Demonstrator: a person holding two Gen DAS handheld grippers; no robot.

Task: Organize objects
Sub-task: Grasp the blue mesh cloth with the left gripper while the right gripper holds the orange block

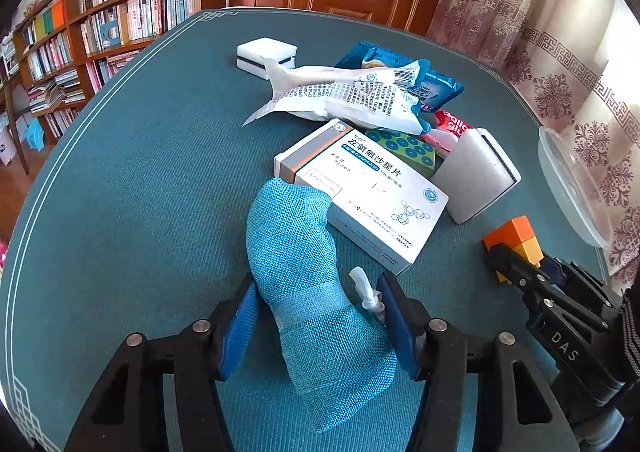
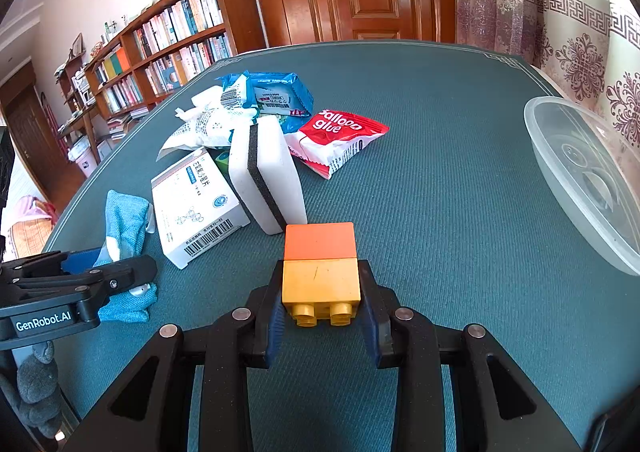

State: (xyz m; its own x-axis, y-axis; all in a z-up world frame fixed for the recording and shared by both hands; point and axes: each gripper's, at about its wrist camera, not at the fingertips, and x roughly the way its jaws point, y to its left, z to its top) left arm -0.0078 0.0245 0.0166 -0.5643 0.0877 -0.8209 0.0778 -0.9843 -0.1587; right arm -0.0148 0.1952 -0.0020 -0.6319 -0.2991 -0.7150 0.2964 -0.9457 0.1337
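Note:
My left gripper (image 1: 320,292) is shut on a blue mesh cloth (image 1: 304,252) that lies on the teal table; it also shows in the right wrist view (image 2: 124,219). My right gripper (image 2: 322,284) is shut on a stacked orange-and-yellow toy block (image 2: 320,264), seen from the left wrist view at the right (image 1: 516,236). A white medicine box (image 1: 360,187) lies just ahead of the cloth. A white sponge with a black stripe (image 2: 268,175) stands on edge beside it. A clear plastic bowl (image 2: 580,179) sits at the table's right edge.
Behind the box lie a white printed packet (image 1: 340,95), a blue snack packet (image 2: 276,91), a red balloon glue packet (image 2: 340,139), a green dotted item (image 1: 404,147) and a second sponge (image 1: 266,55). A bookshelf and wooden door stand beyond the table.

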